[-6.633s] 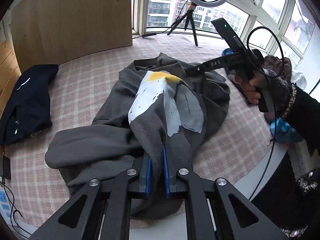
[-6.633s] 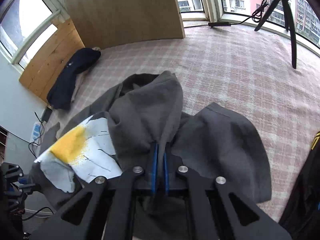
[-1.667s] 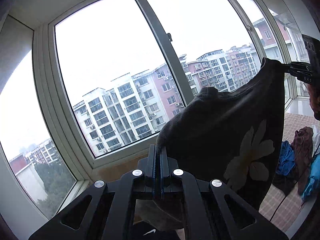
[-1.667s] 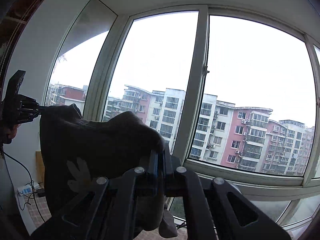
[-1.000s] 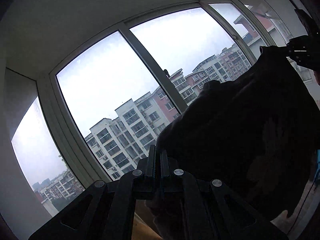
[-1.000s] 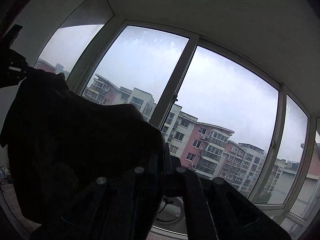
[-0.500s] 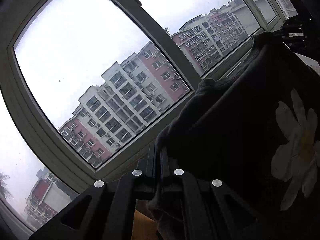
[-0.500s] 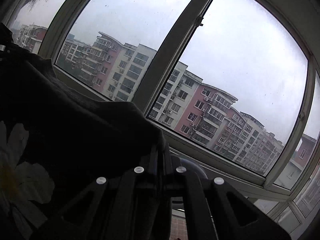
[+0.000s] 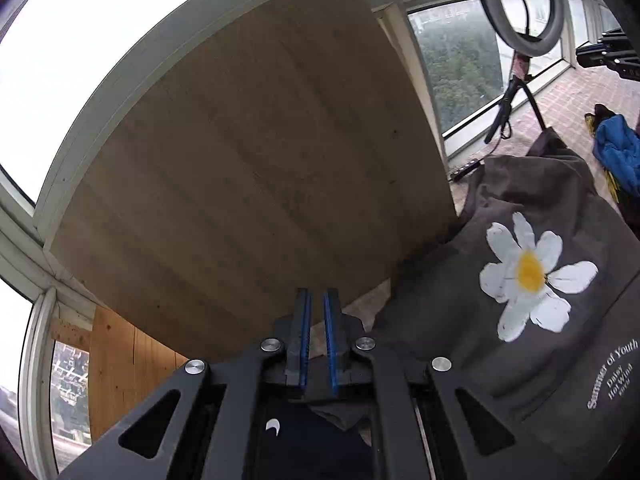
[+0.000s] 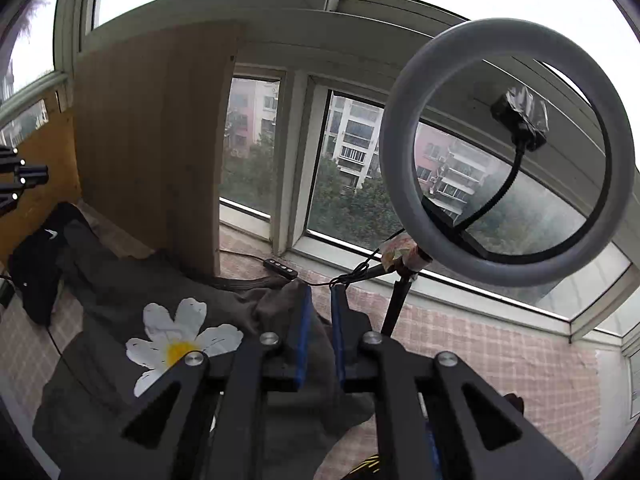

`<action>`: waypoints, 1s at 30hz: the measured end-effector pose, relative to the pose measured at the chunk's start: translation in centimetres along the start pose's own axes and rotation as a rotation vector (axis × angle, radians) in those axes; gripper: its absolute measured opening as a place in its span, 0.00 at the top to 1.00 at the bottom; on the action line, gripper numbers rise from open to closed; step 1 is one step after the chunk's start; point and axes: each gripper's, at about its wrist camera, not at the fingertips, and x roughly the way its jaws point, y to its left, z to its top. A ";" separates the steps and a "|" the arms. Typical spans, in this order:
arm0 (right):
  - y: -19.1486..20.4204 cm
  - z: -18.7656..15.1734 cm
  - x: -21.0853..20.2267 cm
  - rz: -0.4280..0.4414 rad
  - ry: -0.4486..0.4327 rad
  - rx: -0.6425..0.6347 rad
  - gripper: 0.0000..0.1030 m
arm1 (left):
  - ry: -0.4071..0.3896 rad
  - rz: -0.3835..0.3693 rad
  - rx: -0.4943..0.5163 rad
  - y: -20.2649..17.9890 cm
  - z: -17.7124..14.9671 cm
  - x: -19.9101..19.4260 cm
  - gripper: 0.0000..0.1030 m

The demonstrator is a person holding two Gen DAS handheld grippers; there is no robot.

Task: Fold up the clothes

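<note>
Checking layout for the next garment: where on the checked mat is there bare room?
Bare mat lies right of the grey sweatshirt, between it and the window sill, past the ring-light stand. The left is crowded: the black garment touches the sweatshirt near the wooden board.

Both wrist views low, close, tilted down; share grey sweatshirt (image 9: 520, 320).

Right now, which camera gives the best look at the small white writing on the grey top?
The left wrist view. There the grey top shows its writing below the daisy, and "Summer of Youth" can be read. In the right wrist view the top shows only its daisy; the writing is not visible there.
</note>
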 end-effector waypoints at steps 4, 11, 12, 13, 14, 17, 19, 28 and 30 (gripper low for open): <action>-1.1 -5.1 -8.7 0.159 -0.065 0.148 0.59 | -0.009 -0.075 -0.042 -0.2 -5.3 -6.1 0.74; 2.0 -21.4 -13.6 0.063 0.105 0.269 0.59 | 0.144 -0.378 -0.237 -5.8 -20.0 -7.9 0.68; 2.8 -24.0 -13.1 0.051 0.149 0.292 0.59 | 0.178 -0.413 -0.237 -7.5 -21.9 -7.5 0.68; 3.7 -26.4 -12.4 0.040 0.197 0.315 0.59 | 0.209 -0.445 -0.238 -9.2 -23.8 -7.2 0.68; 4.4 -28.7 -11.4 0.034 0.247 0.344 0.59 | 0.234 -0.474 -0.238 -10.8 -25.4 -6.9 0.67; 6.6 -33.6 -9.4 0.078 0.343 0.404 0.59 | 0.342 -0.561 -0.304 -14.3 -29.7 -5.9 0.66; 7.8 -35.5 -8.5 0.100 0.379 0.396 0.59 | 0.412 -0.581 -0.337 -16.4 -31.5 -4.8 0.66; 7.6 -39.2 -7.3 0.148 0.440 0.336 0.58 | 0.428 -0.588 -0.452 -20.0 -32.2 -5.0 0.73; 7.3 -39.6 -6.9 0.168 0.434 0.345 0.58 | 0.422 -0.585 -0.461 -20.4 -32.2 -5.2 0.83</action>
